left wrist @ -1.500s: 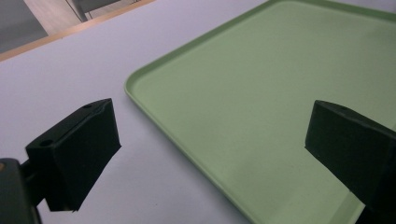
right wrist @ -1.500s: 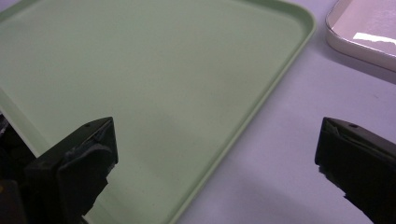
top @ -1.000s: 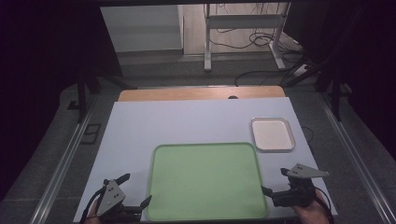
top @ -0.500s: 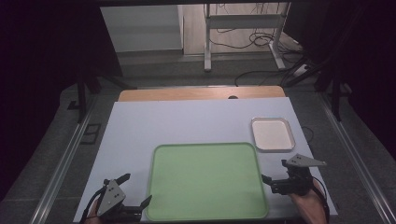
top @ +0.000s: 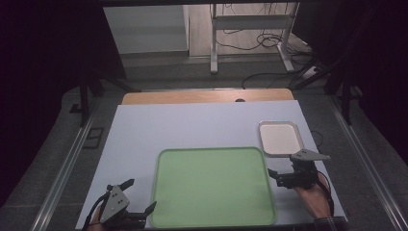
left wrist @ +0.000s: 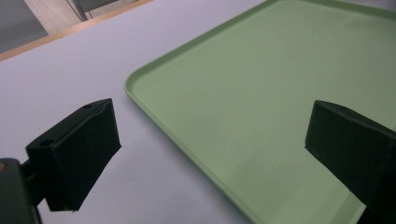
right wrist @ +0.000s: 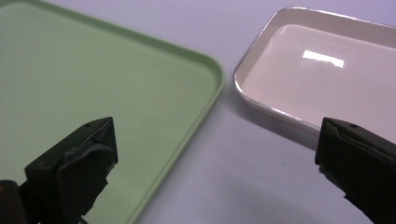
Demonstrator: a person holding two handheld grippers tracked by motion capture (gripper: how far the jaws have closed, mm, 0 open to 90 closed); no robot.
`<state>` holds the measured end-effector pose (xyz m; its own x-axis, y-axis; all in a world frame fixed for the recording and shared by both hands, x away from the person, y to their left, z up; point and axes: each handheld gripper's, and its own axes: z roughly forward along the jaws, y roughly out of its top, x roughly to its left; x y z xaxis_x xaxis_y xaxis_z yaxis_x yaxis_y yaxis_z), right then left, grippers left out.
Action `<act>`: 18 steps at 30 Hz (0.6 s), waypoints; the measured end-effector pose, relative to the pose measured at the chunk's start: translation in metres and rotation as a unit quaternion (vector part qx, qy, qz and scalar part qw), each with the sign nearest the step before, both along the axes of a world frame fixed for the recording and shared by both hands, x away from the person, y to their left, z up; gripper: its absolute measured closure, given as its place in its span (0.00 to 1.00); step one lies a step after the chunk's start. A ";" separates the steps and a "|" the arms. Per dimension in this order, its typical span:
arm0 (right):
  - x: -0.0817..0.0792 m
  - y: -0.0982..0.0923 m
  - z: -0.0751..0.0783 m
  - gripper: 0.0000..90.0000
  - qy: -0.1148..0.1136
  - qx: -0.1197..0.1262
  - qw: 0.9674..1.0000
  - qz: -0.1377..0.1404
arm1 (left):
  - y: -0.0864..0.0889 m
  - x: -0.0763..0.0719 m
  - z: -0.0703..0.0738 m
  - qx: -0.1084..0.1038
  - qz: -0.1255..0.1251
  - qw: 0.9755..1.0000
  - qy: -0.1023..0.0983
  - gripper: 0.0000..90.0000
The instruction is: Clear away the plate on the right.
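A: What has changed over the last second?

B: The right gripper (top: 283, 179) has moved forward along the right edge of the green tray (top: 214, 185), toward the small white tray (top: 280, 138). The left gripper (top: 139, 204) has stayed at the green tray's near left corner.

A: How do the jaws stand?

B: Both pairs are spread wide and hold nothing. In the right gripper view the green tray's far right corner (right wrist: 205, 70) and the white tray (right wrist: 317, 65) lie ahead, between the jaws.

A: Where are the trays?

B: Both lie flat on the table (top: 192, 125), the white one just beyond the green tray's far right corner, apart from it.

A: The meaning?

B: Probably the white tray is the next thing to be gripped; no grasp has begun.
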<state>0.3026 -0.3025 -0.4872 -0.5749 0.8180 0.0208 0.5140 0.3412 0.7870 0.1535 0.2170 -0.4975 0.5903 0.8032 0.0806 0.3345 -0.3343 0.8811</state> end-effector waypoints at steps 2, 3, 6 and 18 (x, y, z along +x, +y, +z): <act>0.003 -0.001 0.000 0.00 -0.004 0.000 1.000 -0.003 | 0.000 0.000 0.000 0.000 0.000 1.000 0.000 0.03; 0.005 -0.001 0.000 0.00 -0.005 0.001 1.000 -0.004 | 0.000 0.000 0.000 0.000 0.000 1.000 0.000 0.03; 0.010 -0.004 -0.001 0.00 -0.004 0.003 1.000 -0.011 | 0.000 0.000 0.000 0.000 0.000 1.000 0.000 0.03; 0.034 -0.015 -0.002 0.00 0.005 0.010 0.999 -0.053 | 0.000 0.000 0.000 0.000 0.000 1.000 0.000 0.03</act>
